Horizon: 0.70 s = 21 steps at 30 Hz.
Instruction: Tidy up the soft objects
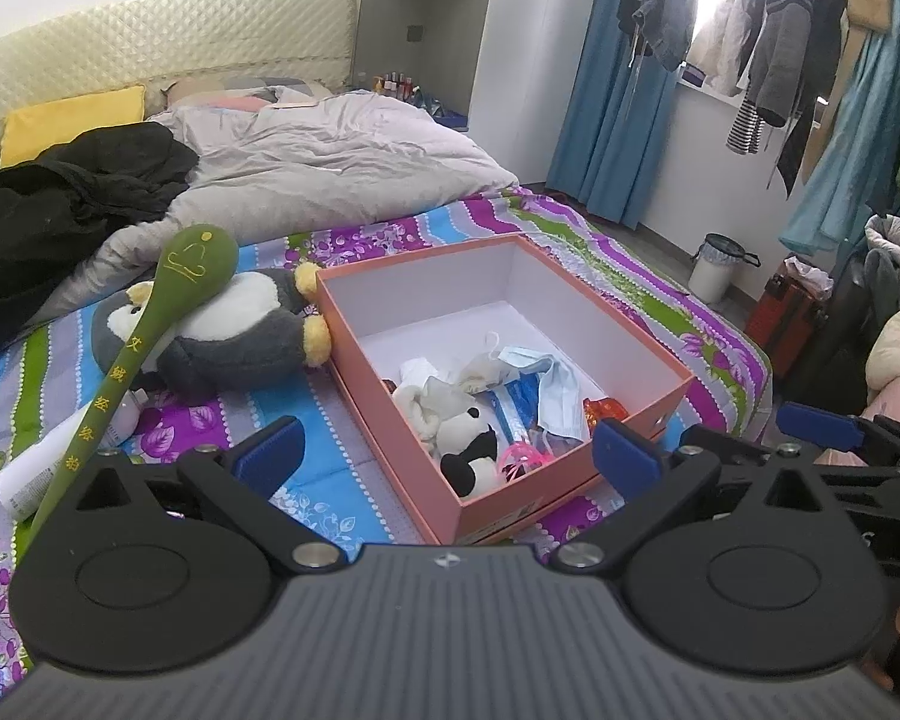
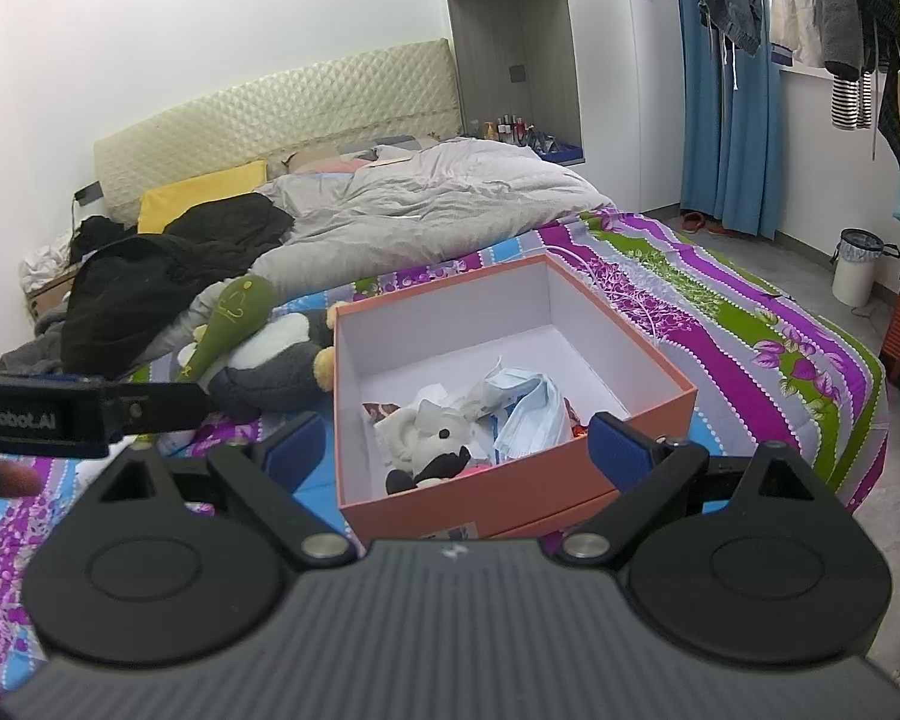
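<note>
1. Penguin plush [image 1: 228,330] lying on the bedspread [image 1: 330,456], touching the left wall of the pink box [image 1: 576,480]; green massage stick [image 1: 150,330] resting across it.
2. Left gripper [image 1: 447,450] and right gripper [image 2: 456,450] both spread wide, empty.
3. Better to clear the stick first, then pinch deep into the plush body.

One pink box [image 1: 576,474], one penguin plush [image 1: 234,330], one green massage stick [image 1: 144,336], one panda plush [image 1: 471,450], one white bottle [image 1: 42,462]
</note>
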Motion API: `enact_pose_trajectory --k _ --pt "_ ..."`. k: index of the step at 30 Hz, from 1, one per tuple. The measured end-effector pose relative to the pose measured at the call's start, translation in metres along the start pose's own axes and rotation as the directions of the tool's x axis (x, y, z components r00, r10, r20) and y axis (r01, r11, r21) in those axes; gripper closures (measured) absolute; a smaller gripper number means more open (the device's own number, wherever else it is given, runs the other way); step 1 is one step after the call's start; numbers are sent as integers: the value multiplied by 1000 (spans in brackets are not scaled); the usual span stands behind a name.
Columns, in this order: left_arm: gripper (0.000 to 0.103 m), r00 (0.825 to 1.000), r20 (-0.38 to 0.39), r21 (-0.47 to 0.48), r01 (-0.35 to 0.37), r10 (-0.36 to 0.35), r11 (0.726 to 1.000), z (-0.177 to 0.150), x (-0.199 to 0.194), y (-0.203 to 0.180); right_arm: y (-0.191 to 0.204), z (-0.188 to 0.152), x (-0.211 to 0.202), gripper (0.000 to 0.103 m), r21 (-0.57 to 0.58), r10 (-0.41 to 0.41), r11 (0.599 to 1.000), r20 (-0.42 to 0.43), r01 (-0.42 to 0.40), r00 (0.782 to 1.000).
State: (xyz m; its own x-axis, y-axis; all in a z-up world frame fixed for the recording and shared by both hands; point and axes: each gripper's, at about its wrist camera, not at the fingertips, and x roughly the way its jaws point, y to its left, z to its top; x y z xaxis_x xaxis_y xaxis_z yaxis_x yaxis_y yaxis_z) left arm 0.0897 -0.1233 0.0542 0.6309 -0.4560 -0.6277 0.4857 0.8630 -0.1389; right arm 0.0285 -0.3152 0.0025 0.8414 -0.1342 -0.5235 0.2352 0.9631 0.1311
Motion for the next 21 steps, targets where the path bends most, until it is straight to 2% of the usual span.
enact_pose_trajectory --k 21 --pt "0 1000 -6 11 -4 4 1000 -2 1 1 1 -1 1 7 3 -1 1000 -2 1 1000"
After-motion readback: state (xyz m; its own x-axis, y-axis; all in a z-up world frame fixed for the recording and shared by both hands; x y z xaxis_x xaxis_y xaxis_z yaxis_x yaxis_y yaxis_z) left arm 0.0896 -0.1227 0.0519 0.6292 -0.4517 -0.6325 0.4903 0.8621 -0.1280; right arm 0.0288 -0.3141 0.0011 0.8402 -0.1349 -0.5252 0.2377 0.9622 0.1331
